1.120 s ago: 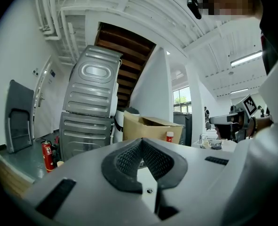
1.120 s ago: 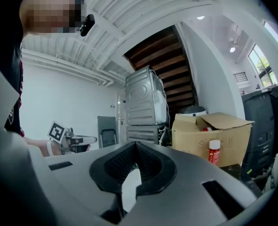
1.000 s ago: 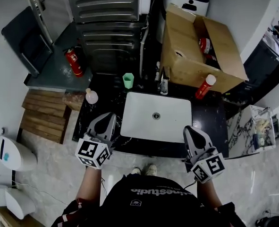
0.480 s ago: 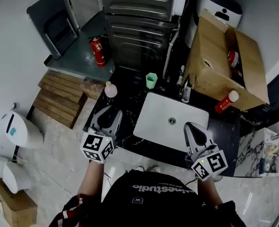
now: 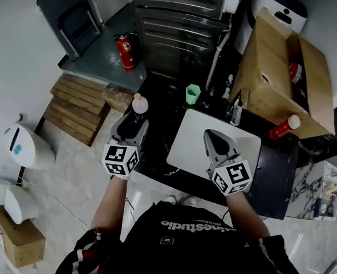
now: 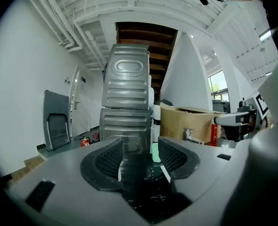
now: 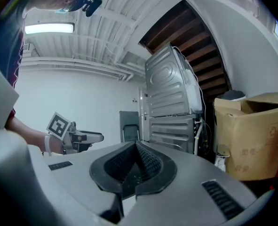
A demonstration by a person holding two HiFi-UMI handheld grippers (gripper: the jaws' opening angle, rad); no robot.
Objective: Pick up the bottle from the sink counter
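The bottle (image 5: 139, 104), dark-bodied with a pale pink round cap, stands upright at the left end of the black sink counter (image 5: 157, 153). My left gripper (image 5: 135, 120) has reached it. In the left gripper view the bottle (image 6: 133, 157) stands between the two ribbed pads (image 6: 106, 161), with a gap on each side. The left gripper's (image 6: 138, 163) jaws are opening and do not press on it. My right gripper (image 5: 211, 137) hovers over the white sink (image 5: 245, 144). Its jaws are shut and hold nothing, as the right gripper view (image 7: 131, 171) shows.
A green cup (image 5: 193, 93) and the faucet (image 5: 236, 111) stand behind the sink. A cardboard box (image 5: 279, 79) fills the counter's back right, with a red white-capped bottle (image 5: 285, 127) in front of it. A metal appliance (image 5: 179, 16), fire extinguisher (image 5: 124, 50) and wooden pallet (image 5: 77, 107) lie beyond.
The left gripper moved forward to the bottle and its jaws opened around it. The right gripper shifted left, over the sink basin.
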